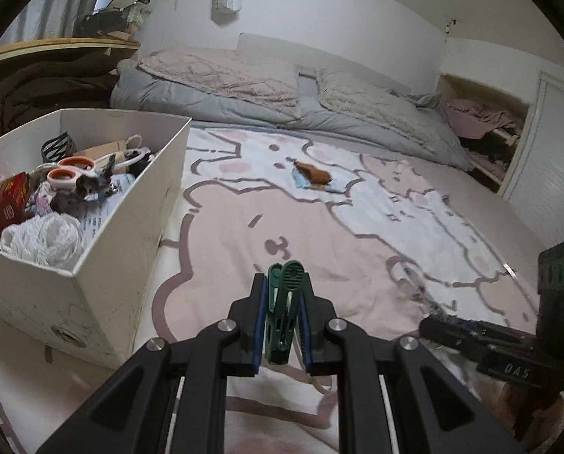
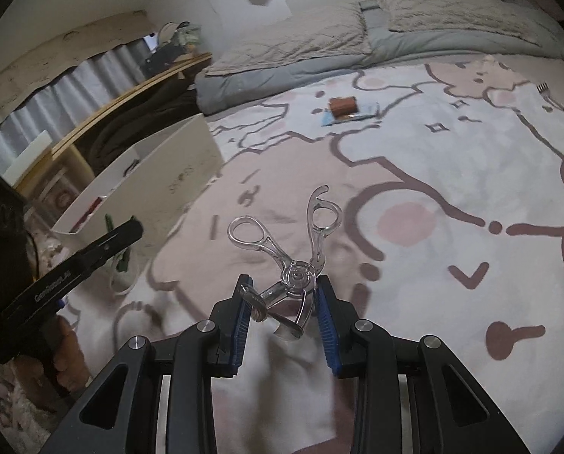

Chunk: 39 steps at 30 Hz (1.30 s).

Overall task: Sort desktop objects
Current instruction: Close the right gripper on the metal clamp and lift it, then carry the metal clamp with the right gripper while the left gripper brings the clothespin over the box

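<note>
left tool (image 1: 282, 302) clamps green clip (image 1: 283, 310); right tool (image 2: 282, 302) grips clear scissors-like curler (image 2: 293, 249).

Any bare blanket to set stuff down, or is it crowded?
Free: blanket between the white box and the brown item; also the stretch right of the clear scissors, short of the fork. Crowded: inside the box, packed with clutter.

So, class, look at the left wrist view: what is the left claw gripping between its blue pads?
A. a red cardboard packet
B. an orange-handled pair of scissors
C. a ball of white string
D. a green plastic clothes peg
D: the green plastic clothes peg stands clamped in the left claw, while the other three things lie in the white cardboard box.
</note>
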Each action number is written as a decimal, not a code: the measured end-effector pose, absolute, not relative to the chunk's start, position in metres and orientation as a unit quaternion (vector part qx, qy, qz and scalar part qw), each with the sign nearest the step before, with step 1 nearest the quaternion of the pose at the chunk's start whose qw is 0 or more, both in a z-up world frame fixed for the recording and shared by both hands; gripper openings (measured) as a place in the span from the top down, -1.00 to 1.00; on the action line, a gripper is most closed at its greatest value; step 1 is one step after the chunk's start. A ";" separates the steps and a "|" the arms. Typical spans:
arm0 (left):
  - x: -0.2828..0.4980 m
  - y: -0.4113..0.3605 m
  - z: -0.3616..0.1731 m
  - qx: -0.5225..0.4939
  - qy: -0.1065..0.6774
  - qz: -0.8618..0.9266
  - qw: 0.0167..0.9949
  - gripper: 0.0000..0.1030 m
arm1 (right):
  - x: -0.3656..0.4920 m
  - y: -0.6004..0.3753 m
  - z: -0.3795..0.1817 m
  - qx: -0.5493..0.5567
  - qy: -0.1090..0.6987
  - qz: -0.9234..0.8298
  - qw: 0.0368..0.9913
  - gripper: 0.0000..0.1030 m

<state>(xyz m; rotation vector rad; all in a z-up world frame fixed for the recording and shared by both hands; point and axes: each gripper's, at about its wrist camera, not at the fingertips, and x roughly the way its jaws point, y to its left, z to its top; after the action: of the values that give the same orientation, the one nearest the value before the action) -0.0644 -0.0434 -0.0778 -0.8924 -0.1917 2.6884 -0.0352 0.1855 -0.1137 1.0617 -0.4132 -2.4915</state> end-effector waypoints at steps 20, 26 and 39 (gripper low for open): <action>-0.057 -0.068 0.015 -0.230 -0.063 0.962 0.133 0.70 | -0.037 0.161 -0.034 0.325 -0.150 -0.903 0.236 0.34; -0.066 -0.078 0.040 -0.204 -0.057 0.971 0.109 0.70 | -0.052 0.142 -0.017 0.318 -0.145 -0.902 0.253 0.34; -0.106 -0.132 0.069 -0.202 -0.034 0.977 0.054 0.70 | -0.078 0.089 0.012 0.304 -0.119 -0.896 0.300 0.34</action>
<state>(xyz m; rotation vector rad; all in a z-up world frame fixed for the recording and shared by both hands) -0.1058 -0.1321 0.0693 -0.6151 -0.1035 2.9694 -0.0778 0.0892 0.0123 0.8070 -0.3151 -2.3800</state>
